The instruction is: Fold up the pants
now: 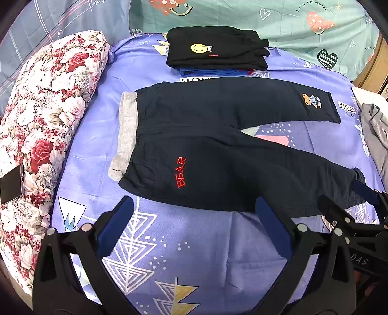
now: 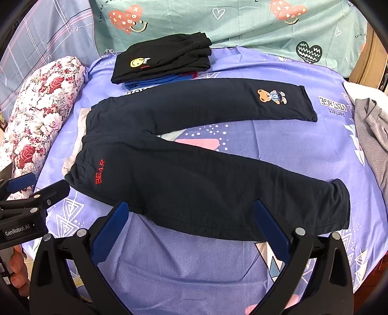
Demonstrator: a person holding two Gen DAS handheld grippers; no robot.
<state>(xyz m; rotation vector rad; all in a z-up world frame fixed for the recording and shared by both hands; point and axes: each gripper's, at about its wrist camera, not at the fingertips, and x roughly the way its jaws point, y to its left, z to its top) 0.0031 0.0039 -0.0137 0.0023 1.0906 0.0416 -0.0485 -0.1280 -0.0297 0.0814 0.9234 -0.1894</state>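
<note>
Dark navy pants (image 1: 208,150) lie flat on the purple bed sheet (image 1: 184,252), waist to the left with a grey lining showing, legs spread to the right. Red "BEAR" lettering sits by the near hip and a bear patch on the far leg. They also show in the right wrist view (image 2: 194,174). My left gripper (image 1: 194,210) is open and empty, just before the near leg's lower edge. My right gripper (image 2: 191,210) is open and empty, fingers over the near leg's edge. The right gripper also shows in the left wrist view (image 1: 346,196) by the near leg's cuff.
A folded stack of black pants with a smiley patch (image 1: 215,51) on blue garments lies at the back. A floral rolled quilt (image 1: 48,116) with a phone on it runs along the left. Grey clothes (image 2: 373,140) lie at the right edge. A teal pillow (image 2: 242,21) is behind.
</note>
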